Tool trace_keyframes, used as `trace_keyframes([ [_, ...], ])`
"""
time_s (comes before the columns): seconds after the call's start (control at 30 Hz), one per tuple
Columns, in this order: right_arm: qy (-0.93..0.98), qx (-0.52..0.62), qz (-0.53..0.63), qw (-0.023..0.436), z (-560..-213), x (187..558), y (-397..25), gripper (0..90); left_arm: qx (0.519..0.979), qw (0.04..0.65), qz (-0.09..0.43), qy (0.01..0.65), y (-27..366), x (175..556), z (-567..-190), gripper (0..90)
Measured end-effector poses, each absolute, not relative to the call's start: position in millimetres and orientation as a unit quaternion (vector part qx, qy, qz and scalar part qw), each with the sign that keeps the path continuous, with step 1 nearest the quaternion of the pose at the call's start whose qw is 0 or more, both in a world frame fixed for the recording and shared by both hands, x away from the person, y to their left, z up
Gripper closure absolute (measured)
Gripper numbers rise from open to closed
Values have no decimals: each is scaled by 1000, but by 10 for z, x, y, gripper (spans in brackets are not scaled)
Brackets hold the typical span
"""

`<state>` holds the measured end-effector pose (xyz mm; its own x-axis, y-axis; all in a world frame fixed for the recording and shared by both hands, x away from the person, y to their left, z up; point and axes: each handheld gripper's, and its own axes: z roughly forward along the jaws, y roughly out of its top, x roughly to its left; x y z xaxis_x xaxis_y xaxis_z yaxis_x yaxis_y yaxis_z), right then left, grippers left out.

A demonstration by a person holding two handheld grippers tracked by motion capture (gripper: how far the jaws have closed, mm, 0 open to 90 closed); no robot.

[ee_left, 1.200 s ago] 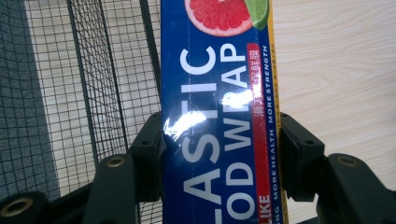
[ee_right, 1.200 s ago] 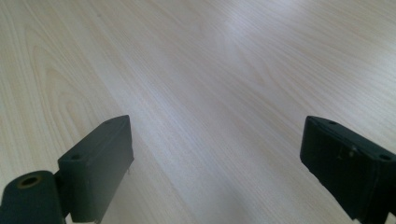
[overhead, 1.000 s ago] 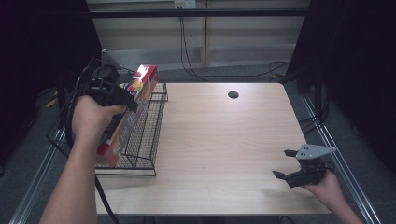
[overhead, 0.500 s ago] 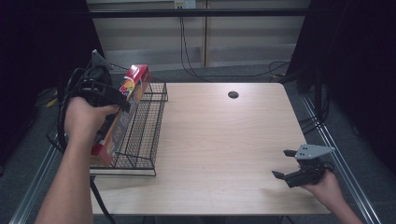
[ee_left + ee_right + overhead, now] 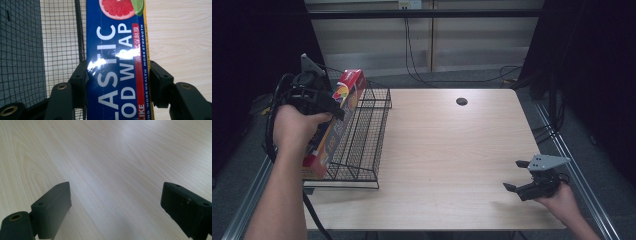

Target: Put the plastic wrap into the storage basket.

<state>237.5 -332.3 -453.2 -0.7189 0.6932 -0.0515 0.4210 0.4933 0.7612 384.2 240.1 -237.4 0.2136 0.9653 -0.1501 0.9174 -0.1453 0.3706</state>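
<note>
At the left edge of the table (image 5: 447, 150), the left gripper (image 5: 324, 102) had its jaws clamped on the two long sides of a plastic wrap box (image 5: 334, 117), pinching it across its narrow width. The box (image 5: 117, 60) was long and slim, and its long axis ran from the near-left table edge up and away toward the far side, the far end raised higher than the near one. It was held over the left part of a black wire rack (image 5: 362, 135); whether it touched the wire cannot be told. Its printed blue face with the grapefruit picture faced the left gripper's camera. Well apart, at the near-right corner, the right gripper (image 5: 518, 181) hovered low over bare wood, jaws spread wide and holding nothing.
</note>
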Motion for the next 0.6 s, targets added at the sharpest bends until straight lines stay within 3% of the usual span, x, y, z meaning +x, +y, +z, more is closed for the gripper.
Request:
trace_keyframes([
  [0.6, 846, 330, 379, 179, -4531, 2370, -3318, 93, 745, 196, 66, 634, 2536, 3824, -2349, 442],
])
